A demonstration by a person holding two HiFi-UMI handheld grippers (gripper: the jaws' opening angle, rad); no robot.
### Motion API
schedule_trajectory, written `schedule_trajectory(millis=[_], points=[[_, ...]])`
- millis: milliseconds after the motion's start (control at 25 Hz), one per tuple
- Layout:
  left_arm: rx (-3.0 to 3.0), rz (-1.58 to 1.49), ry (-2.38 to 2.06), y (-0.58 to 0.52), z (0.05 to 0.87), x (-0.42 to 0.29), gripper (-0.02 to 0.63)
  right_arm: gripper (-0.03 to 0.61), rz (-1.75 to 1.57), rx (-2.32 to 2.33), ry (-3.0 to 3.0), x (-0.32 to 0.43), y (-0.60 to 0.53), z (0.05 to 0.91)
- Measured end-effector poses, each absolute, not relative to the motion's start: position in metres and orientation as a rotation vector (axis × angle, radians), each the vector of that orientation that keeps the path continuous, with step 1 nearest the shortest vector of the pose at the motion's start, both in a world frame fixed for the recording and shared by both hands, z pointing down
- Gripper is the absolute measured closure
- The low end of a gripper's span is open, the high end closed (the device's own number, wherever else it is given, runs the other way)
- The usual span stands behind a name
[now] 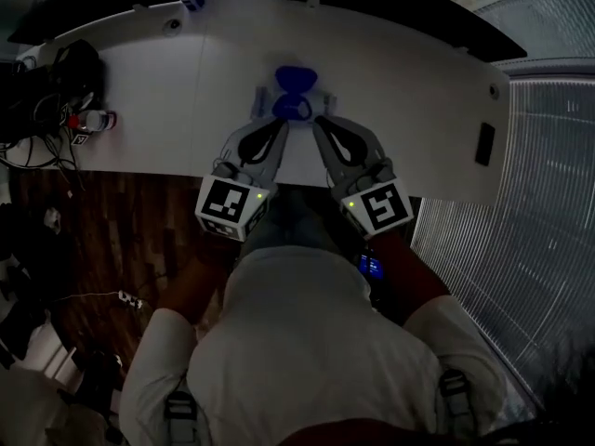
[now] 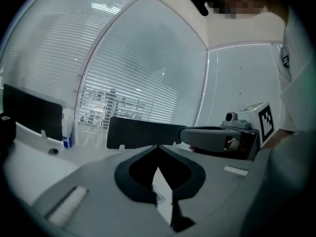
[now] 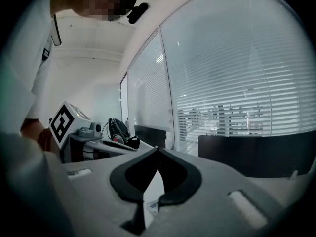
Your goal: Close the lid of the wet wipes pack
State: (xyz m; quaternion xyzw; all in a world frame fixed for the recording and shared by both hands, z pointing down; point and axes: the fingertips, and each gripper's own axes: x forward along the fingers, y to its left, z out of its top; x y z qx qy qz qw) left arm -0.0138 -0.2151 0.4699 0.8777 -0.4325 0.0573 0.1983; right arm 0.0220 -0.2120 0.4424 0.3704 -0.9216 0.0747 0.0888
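Wet wipes pack (image 1: 290, 94), blue lid (image 1: 296, 76) apparently up; left claw (image 1: 282, 124), right claw (image 1: 319, 121) pressed together.

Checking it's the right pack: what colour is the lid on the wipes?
Blue. The lid shows best in the head view.

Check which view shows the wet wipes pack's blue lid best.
Head view: the blue lid shows from above on the white table, just beyond the left gripper and right gripper. Both gripper views show no blue, only a white sliver behind closed jaws. What it is, I cannot tell.
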Motion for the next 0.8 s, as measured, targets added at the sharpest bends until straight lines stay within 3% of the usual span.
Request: schedule_trajectory(millis=[200, 280, 800], points=[[2.368, 0.25, -1.233, -0.227, 0.521, -0.017, 0.612, 0.574, 0.231, 0.987, -2.695, 0.018, -0.233, 0.492], [2.333, 0.275, -1.236, -0.233, 0.546, -0.018, 0.612, 0.517, 0.257, 0.949, -2.666, 0.021, -0.245, 0.518], [2.197, 0.513, -1.109, -0.235, 0.708, -0.001, 0.612, 0.508, 0.346, 0.716, -2.416, 0.025, -0.333, 0.671]])
